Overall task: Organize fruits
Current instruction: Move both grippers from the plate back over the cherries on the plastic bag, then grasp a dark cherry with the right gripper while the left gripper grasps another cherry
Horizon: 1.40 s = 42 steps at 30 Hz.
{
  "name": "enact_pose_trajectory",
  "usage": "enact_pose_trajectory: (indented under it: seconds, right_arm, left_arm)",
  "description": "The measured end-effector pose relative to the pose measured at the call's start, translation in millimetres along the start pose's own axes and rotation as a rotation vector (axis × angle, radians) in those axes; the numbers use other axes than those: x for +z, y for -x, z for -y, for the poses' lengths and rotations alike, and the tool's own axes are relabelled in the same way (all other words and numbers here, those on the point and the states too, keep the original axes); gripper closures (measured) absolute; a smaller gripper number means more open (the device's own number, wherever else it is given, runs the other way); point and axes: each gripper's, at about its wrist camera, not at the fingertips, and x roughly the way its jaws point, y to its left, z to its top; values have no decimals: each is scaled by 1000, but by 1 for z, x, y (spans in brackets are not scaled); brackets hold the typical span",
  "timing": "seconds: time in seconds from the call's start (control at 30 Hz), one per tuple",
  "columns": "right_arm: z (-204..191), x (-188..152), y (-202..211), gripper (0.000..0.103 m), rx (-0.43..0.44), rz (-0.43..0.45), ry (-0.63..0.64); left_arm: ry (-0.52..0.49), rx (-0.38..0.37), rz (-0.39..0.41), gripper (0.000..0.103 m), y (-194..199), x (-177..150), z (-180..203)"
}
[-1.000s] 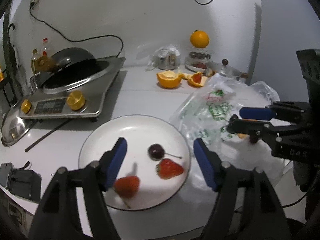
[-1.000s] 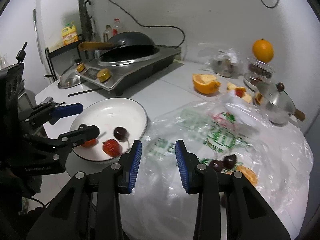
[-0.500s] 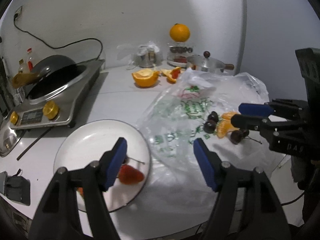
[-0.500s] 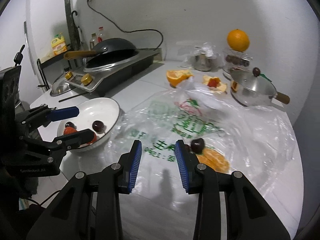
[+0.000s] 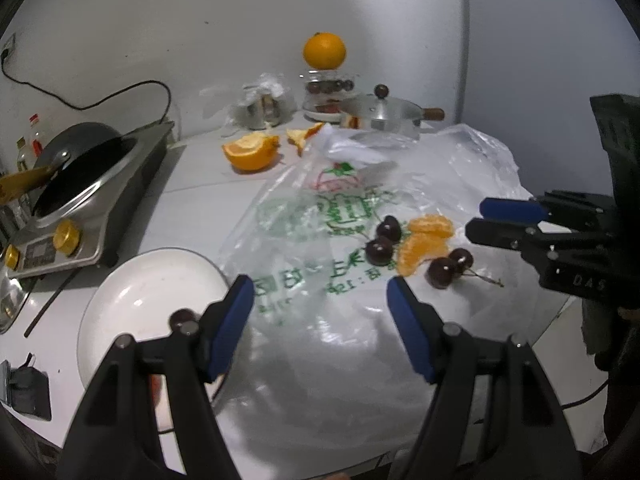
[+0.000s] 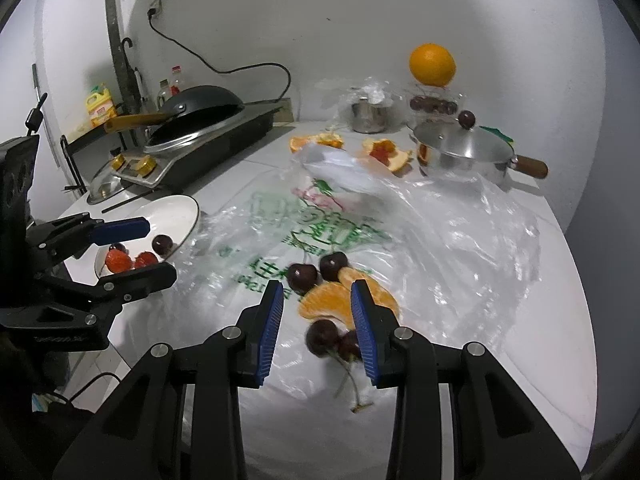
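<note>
Several dark cherries point(image 5: 379, 250) and orange segments point(image 5: 425, 242) lie on a clear plastic bag point(image 5: 332, 216). My right gripper point(image 6: 317, 316) is open low over the bag, with an orange segment point(image 6: 326, 301) and two stemmed cherries point(image 6: 322, 337) between its fingers. My left gripper point(image 5: 320, 316) is open and empty over the bag's near part, right of the white plate point(image 5: 144, 288). The plate point(image 6: 176, 210) holds strawberries point(image 6: 118, 261) and cherries point(image 6: 163, 243).
An induction cooker with a black wok point(image 5: 76, 160) stands at the left. A cut orange half point(image 5: 250, 151), peel pieces, a lidded steel pan point(image 5: 384, 112), a wrapped steel cup and a whole orange point(image 5: 324, 50) on a clear container sit at the back.
Both grippers have moved right, from the plate to over the plastic bag. The right gripper has opened wider and come down around the orange segment and cherries.
</note>
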Motion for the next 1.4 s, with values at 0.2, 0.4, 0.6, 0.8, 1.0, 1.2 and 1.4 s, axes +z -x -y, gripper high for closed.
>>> enact_pose_trajectory:
  seconds: [0.2, 0.4, 0.6, 0.8, 1.0, 1.2, 1.4]
  right_arm:
    - [15, -13, -7, 66, -3, -34, -10]
    - [25, -26, -23, 66, 10, -93, 19]
    - [28, -31, -33, 66, 43, -125, 40]
    - [35, -30, -39, 66, 108, -143, 28]
    - [42, -30, -41, 66, 167, -154, 3]
    - [47, -31, -41, 71, 195, -153, -18]
    - [51, -31, -38, 78, 172, -146, -18]
  left_arm:
    - [-11, -4, -16, 33, -8, 3, 14]
    - [-19, -1, -38, 33, -18, 5, 24]
    - [-8, -6, -60, 33, -28, 8, 29]
    - [-11, -20, -78, 33, -35, 8, 36]
    - [-17, -25, -90, 33, -41, 7, 42]
    - [-32, -32, -98, 33, -44, 7, 49]
    - [-47, -45, -105, 33, -49, 9, 58]
